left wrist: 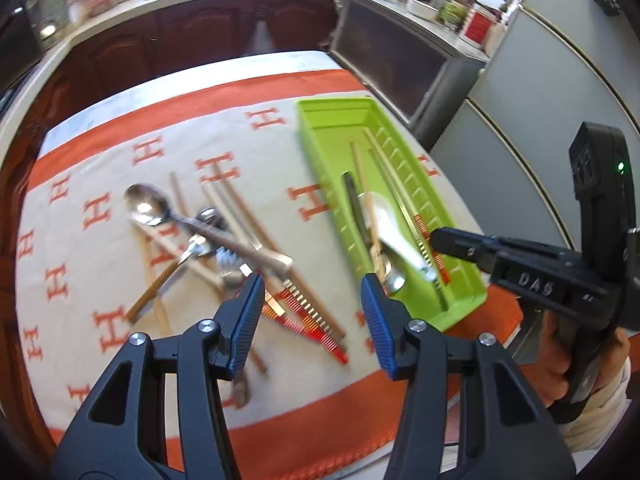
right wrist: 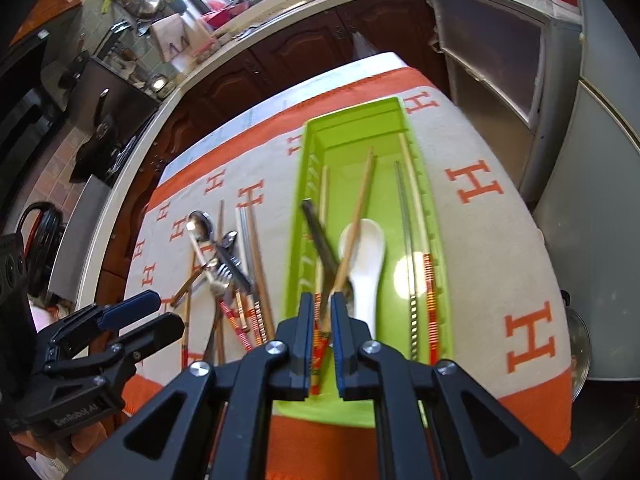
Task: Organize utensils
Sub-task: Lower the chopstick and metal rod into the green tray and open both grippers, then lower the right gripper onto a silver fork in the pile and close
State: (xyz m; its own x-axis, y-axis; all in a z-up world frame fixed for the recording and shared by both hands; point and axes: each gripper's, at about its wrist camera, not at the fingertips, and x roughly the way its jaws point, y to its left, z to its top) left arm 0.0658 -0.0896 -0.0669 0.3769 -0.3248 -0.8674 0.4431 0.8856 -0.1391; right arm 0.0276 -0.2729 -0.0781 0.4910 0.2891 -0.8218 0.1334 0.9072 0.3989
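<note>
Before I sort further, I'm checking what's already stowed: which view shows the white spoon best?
The right wrist view: the white spoon lies in the green tray, bowl and handle seen nearly whole from above. The left wrist view shows it slanted, blurred and crossed by chopsticks.

The right tool (right wrist: 322,316) hides the wooden chopstick's (right wrist: 356,232) near end.

The left wrist camera looks down from close above the pile of loose utensils (left wrist: 224,248) on the tablecloth (left wrist: 100,184), facing the kitchen counter. The right wrist camera sits very near the green tray (right wrist: 404,120), looking along it. Both views share the tray, the pile, and maybe the same cupboards, though blurry.
</note>
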